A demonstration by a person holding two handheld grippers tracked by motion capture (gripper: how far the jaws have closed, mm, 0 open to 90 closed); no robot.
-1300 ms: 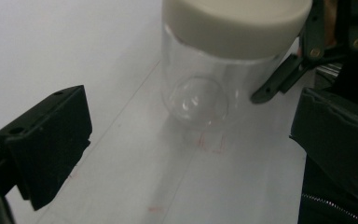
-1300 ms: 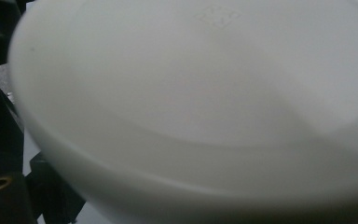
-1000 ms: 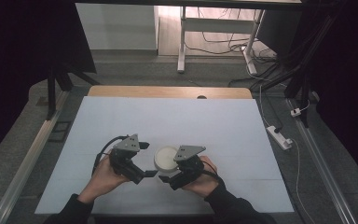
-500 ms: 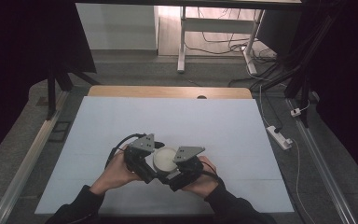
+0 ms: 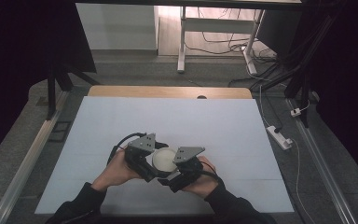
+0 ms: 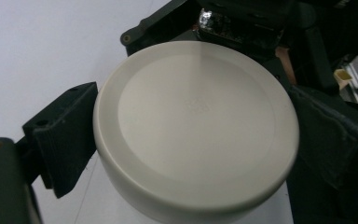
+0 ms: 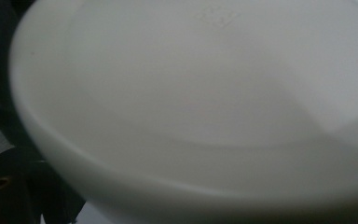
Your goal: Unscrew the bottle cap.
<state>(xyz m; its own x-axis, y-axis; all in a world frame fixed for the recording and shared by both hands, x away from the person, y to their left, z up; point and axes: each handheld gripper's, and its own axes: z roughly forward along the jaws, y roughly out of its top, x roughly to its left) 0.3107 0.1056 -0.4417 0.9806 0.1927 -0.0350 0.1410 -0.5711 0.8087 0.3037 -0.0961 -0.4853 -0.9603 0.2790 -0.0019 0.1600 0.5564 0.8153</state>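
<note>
A round white lidded container (image 5: pixel 164 158) is near the front middle of the white tabletop (image 5: pixel 177 116), held between both grippers. My left gripper (image 5: pixel 153 161) comes at it from the left. In the left gripper view the container (image 6: pixel 196 126) sits between the black pads (image 6: pixel 65 135), which press its sides. My right gripper (image 5: pixel 174 166) holds it from the right and front, and it also appears as the black frame (image 6: pixel 242 23) behind the lid. In the right gripper view the container (image 7: pixel 205 102) is very close and blurred, with one finger (image 7: pixel 23 186) at the lower left.
A hand holds each gripper at the table's front edge. The bare white surface stretches back to a wooden strip (image 5: pixel 168 92). Off the table, a power strip (image 5: pixel 279 136) lies on the floor to the right, and metal rails (image 5: pixel 28 161) run along both sides.
The left gripper has moved right, up to the container, and closed on its left side. The right gripper and the container have stayed almost still.
</note>
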